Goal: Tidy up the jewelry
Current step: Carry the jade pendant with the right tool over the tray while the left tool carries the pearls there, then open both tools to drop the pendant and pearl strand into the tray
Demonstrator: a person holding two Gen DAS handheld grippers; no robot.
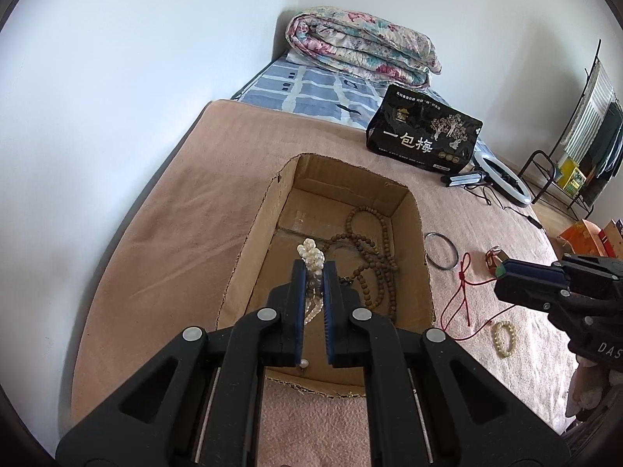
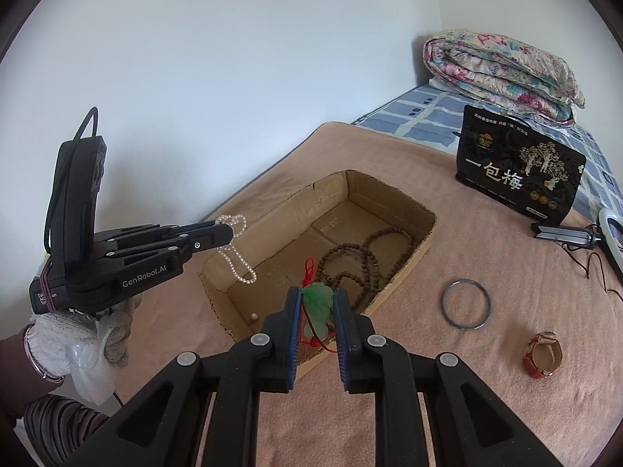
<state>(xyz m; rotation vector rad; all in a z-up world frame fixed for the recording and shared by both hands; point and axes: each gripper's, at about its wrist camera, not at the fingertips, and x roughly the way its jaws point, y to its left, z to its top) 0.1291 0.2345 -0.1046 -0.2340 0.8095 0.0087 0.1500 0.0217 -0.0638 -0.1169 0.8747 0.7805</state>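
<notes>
While the left gripper (image 1: 314, 268) is clamped hard on a white pearl-bead necklace (image 2: 236, 249), its blue-padded jaws nearly together with only the strand between them, the right gripper (image 2: 318, 299) is closed on a flat green jade pendant on a red cord (image 2: 320, 305), jaws a little wider to fit the stone. Seen from the right wrist camera, the pearl strand bunches in a small loop above the left fingertips and hangs down in a long narrow loop, its long axis roughly vertical, over the near left corner of the open brown cardboard box (image 2: 416, 247). One loose pearl (image 2: 254, 316) lies on the box floor below. Pinched flat between the right pads, the pendant has its long axis along the fingers, pointing away from the camera toward the box, with red cord trailing out at both ends, just above the box's near wall. Coiled on the box floor is a long brown wooden-bead necklace (image 1: 370, 257). Outside the box on the pink-tan blanket (image 2: 486, 257) lie a thin dark metal bangle (image 2: 466, 303), a reddish-brown ring-shaped band (image 2: 543, 354) and a small cream bead bracelet (image 1: 505, 338), well apart from each other.
</notes>
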